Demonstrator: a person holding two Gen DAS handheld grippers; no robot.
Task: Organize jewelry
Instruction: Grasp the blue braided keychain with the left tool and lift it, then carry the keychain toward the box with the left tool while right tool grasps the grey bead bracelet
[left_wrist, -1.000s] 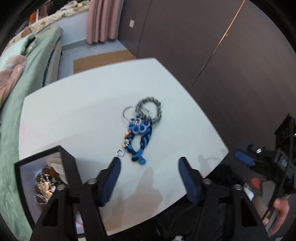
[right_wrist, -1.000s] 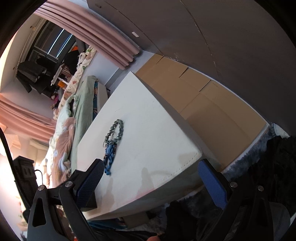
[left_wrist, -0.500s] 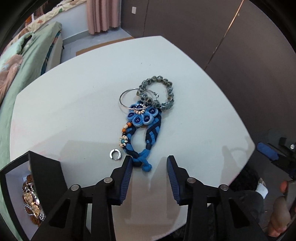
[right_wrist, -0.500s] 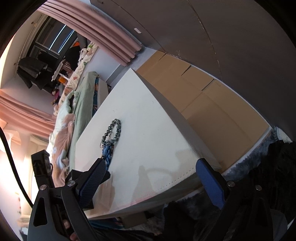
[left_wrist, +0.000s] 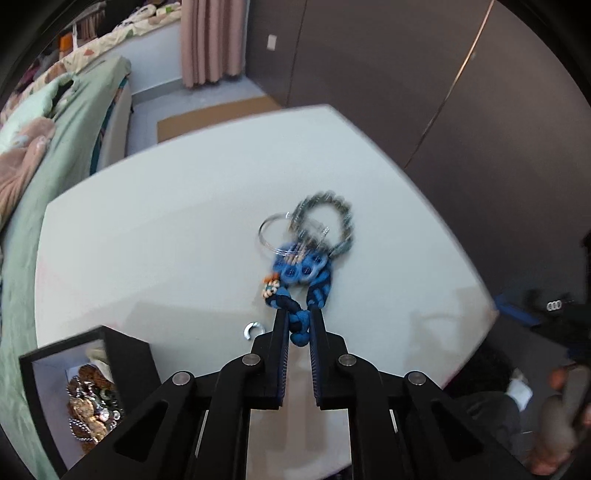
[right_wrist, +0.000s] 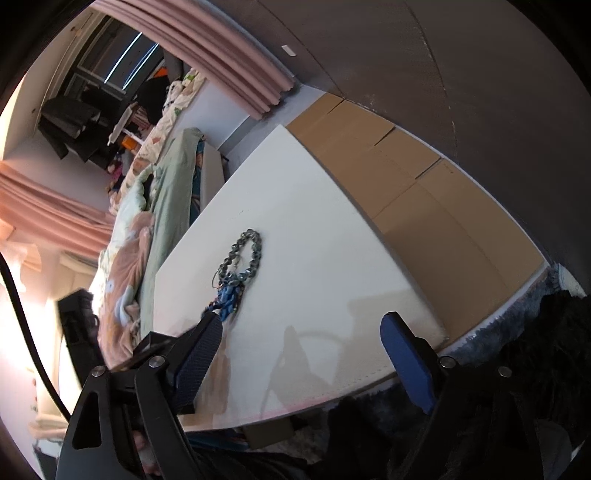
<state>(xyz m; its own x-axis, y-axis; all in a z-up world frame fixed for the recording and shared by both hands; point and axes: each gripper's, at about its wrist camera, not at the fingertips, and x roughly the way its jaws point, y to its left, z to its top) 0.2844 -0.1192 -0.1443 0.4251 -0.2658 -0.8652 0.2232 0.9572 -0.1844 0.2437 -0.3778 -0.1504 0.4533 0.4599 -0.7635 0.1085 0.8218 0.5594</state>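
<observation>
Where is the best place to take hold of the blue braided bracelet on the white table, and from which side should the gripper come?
Grip the knotted tail of the blue braided bracelet, coming from the table's near edge. That end points away from the silver hoop and grey beaded bracelet tangled at its flower end. The left gripper has just been closing there, with the knot between its fingers.

No legible text, number or label appears in either view. The only sign is a small white emblem of interlinked rings (left_wrist: 554, 305) on a dark, blurred object at the right edge of the left wrist view; the ring count cannot be determined. A small white plate (left_wrist: 272, 43) on the dark wall panel carries no readable marking.
</observation>
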